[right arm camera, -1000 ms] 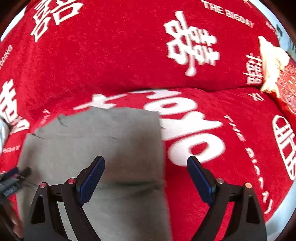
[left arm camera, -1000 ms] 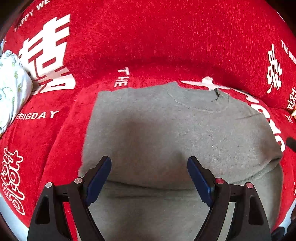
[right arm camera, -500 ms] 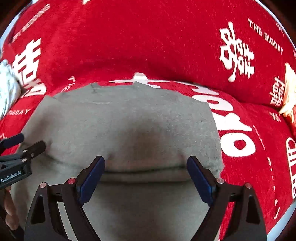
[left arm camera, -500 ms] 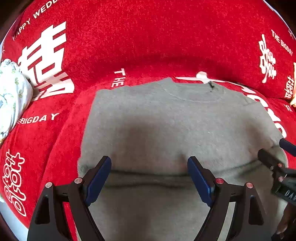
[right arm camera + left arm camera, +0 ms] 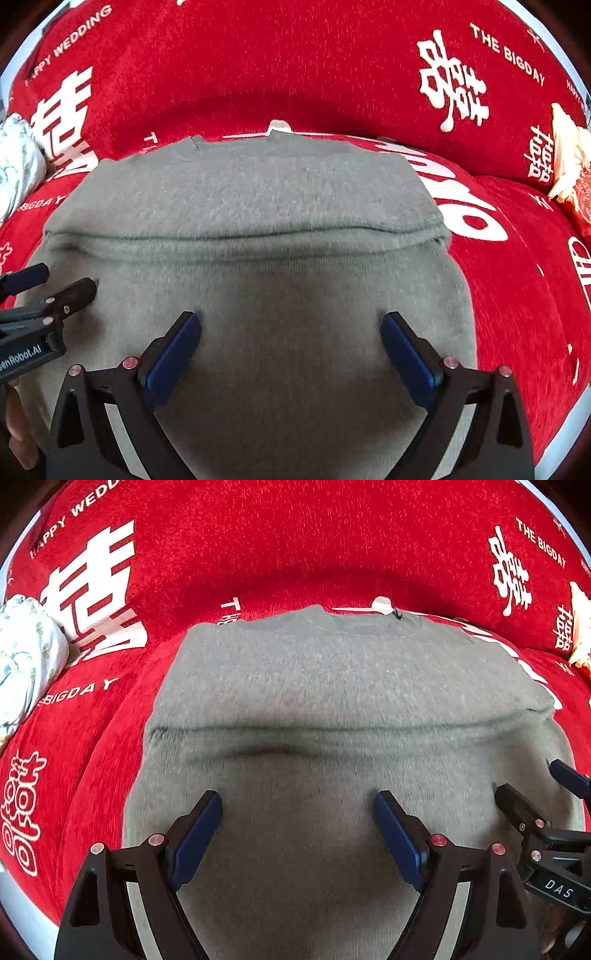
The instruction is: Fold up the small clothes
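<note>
Left wrist view: grey knitted sweater [image 5: 332, 686] lies flat on red plush cover with white printed lettering [image 5: 295, 546], one horizontal fold ridge across its middle. Left gripper [image 5: 297, 819] hovers over the near half, jaws wide apart, nothing between them. Right gripper [image 5: 290, 343] alongside over the same garment, jaws opening, empty. White floral cloth bundle [image 5: 22, 657] at far left.

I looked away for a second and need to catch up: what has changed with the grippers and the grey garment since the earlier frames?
Both grippers have drawn back toward the near part of the grey garment; its fold line now lies farther ahead. The left gripper stays open and empty; the right gripper is opening, nothing gripped. The garment stays flat on the red cover, unmoved.
</note>
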A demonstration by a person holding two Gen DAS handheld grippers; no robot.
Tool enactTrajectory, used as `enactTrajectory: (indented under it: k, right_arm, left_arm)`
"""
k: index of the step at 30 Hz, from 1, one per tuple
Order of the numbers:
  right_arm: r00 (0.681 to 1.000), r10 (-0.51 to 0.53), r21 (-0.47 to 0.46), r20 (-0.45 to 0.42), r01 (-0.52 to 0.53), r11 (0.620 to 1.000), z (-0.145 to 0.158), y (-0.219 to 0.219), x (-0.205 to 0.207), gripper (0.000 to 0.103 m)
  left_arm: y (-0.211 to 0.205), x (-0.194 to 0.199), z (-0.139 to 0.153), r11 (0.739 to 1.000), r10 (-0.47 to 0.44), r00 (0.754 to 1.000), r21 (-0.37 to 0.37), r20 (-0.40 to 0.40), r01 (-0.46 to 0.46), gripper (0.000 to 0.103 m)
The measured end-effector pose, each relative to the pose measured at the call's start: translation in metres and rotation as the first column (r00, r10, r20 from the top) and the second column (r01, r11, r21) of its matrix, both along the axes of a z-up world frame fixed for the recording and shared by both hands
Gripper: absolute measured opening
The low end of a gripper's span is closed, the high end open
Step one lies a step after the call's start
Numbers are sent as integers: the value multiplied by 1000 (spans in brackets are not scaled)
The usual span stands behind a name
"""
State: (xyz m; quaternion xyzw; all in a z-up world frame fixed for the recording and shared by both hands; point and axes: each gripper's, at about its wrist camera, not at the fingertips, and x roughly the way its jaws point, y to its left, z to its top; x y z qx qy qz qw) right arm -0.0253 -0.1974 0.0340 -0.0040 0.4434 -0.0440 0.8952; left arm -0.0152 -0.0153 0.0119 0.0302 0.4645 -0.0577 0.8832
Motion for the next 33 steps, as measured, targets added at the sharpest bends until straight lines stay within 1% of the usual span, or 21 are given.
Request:
enactTrajectory:
  k: [6, 8, 9, 12, 13, 19, 23, 24, 25, 26, 28, 29, 30, 32, 33]
  right_arm:
    - [999, 10, -5, 37, -10, 1000, 0, 2, -27, 99]
    - [999, 14, -5, 46, -13, 1000, 0, 3, -36, 99]
    - [999, 15, -6, 50, -15, 1000, 0, 3, -40, 99]
    - [998, 23, -8, 57, -23, 1000, -1, 5, -56, 100]
    - [998, 25, -12, 54, -24, 1000, -2, 6, -61, 102]
    - [998, 55, -12, 31, -55, 998, -5, 7, -95, 102]
    - [997, 74, -21, 16, -74, 997, -9, 7, -119, 102]
    - [997, 81, -27, 11, -80, 996, -11, 7, -125, 102]
    - [996, 86, -29, 0, -86, 996, -12, 7, -130, 102]
    - [996, 93, -31, -14, -93, 995, -13, 6, -136, 102]
    - [992, 110, -49, -59, -112, 992, -16, 5, -147, 102]
    - [992, 104, -56, -71, -108, 993, -16, 3, -152, 102]
    - [993, 91, -57, -72, -95, 994, -15, -1, -157, 102]
    - [997, 50, -28, -66, -52, 998, -14, -15, -170, 102]
    - [997, 20, -9, -80, -21, 1000, -17, -23, -174, 103]
  left_arm:
    - [4, -23, -1, 1000, 0, 1000, 0, 25, 0, 86]
    - [5, -31, -1, 1000, 5, 1000, 3, 27, -5, 91]
    - [7, -35, -2, 1000, 16, 1000, 8, 24, -17, 97]
    - [15, -49, -6, 999, 37, 999, -24, 1, -37, 101]
    - [17, -54, -7, 999, 42, 999, -26, -4, -42, 102]
    - [19, -91, -11, 999, 26, 999, -19, -25, -27, 102]
    - [25, -115, -15, 999, 16, 999, -32, -39, -17, 102]
    - [26, -120, -17, 999, 5, 998, -39, -61, -7, 102]
    - [27, -124, -20, 1000, -1, 996, -24, -89, -1, 102]
    - [30, -130, -20, 1000, -4, 996, -13, -90, 3, 102]
    - [39, -142, -15, 1000, 20, 997, 15, -69, -19, 102]
    - [47, -148, -12, 999, 35, 998, 12, -53, -35, 102]
    - [59, -154, -8, 998, 56, 998, -9, -43, -56, 102]
    - [77, -158, -9, 994, 101, 993, -28, -58, -103, 102]
    - [88, -159, -14, 991, 123, 989, -43, -82, -127, 102]
